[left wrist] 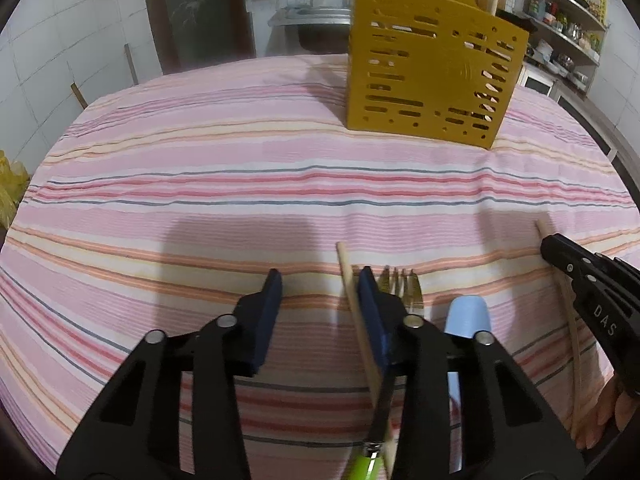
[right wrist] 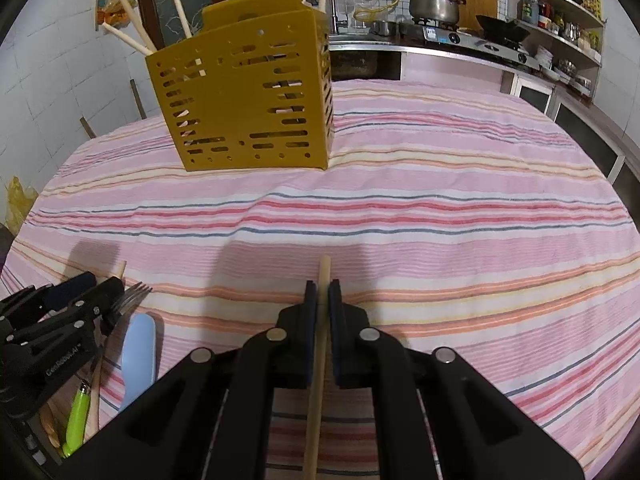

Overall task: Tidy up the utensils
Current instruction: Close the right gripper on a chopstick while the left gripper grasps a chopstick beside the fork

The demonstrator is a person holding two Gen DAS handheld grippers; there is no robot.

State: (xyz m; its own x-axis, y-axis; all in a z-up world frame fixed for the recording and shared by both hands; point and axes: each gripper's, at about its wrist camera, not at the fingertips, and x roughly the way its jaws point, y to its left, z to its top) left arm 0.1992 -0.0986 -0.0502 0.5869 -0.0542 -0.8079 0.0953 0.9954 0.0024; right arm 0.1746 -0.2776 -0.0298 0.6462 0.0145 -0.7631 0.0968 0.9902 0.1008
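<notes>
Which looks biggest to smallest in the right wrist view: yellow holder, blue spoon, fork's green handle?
1. yellow holder, clearly largest, despite being farthest.
2. blue spoon.
3. green handle; partly hidden, so its rank against the spoon is unsure.

black hand-held gripper (right wrist: pixel 323 290) frames, dark blue pads (left wrist: pixel 272 320), round silver screws, white lettering.

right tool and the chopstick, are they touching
Touching. The right wrist view shows the right tool with both pads closed against the chopstick, no gap on either side.
</notes>
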